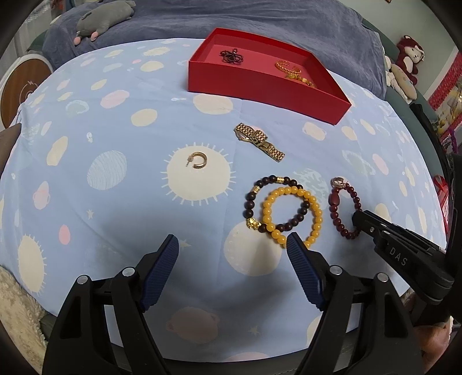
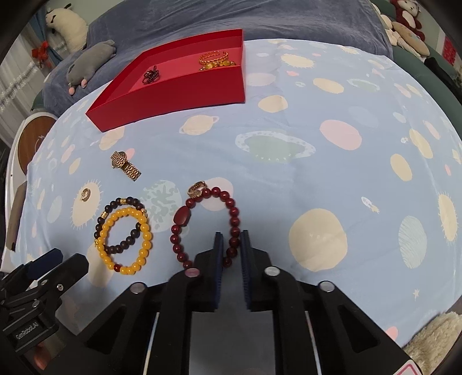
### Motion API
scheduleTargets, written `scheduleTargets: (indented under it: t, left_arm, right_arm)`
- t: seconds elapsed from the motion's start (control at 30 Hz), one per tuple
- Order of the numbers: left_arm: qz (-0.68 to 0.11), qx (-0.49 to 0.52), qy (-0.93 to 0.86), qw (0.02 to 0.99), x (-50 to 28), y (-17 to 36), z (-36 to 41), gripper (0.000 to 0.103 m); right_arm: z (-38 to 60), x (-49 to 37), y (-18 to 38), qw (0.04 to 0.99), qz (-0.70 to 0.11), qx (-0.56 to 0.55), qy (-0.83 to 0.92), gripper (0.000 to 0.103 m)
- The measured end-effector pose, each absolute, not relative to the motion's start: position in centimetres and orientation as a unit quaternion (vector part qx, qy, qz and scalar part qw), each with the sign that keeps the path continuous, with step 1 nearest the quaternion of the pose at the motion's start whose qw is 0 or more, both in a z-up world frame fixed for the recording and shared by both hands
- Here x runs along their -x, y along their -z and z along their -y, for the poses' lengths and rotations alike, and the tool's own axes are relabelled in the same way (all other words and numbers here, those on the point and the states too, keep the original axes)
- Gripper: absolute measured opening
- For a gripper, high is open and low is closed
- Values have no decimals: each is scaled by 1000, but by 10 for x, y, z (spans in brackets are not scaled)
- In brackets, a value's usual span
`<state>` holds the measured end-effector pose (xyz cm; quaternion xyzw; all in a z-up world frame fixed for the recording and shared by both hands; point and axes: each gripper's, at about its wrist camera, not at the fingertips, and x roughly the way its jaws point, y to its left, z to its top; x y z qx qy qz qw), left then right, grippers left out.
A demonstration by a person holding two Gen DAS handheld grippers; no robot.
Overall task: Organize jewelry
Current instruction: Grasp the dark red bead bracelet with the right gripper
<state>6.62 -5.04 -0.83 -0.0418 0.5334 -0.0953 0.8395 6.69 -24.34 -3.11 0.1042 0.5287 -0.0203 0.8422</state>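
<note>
A red box (image 1: 260, 86) (image 2: 184, 86) holds a dark chain (image 1: 231, 55) and gold jewelry (image 1: 294, 72). On the blue cloth lie a gold watch (image 1: 258, 140) (image 2: 125, 166), a gold hoop earring (image 1: 198, 162) (image 2: 85, 194), a dark bead bracelet (image 1: 249, 203) (image 2: 121, 202) overlapped by a yellow bead bracelet (image 1: 291, 215) (image 2: 127, 239), and a dark red bead bracelet (image 1: 343, 207) (image 2: 208, 225). My right gripper (image 2: 232, 245) (image 1: 358, 219) is shut on the red bracelet's near right side. My left gripper (image 1: 232, 245) is open and empty, its right finger by the yellow bracelet.
The planet-print blue cloth (image 2: 317, 161) covers the surface. A grey plush toy (image 1: 101, 20) lies on the dark blanket behind. Plush toys (image 1: 407, 63) sit at the far right. A round wooden stool (image 1: 23, 92) stands at the left.
</note>
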Motion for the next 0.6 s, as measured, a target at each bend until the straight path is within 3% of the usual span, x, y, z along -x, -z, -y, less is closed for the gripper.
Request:
scheduleTargets:
  t: [0.6]
  left_arm:
    - [-552, 41, 95, 827, -77, 20, 75, 54]
  right_arm:
    - [242, -44, 32, 834, -539, -118, 12, 8]
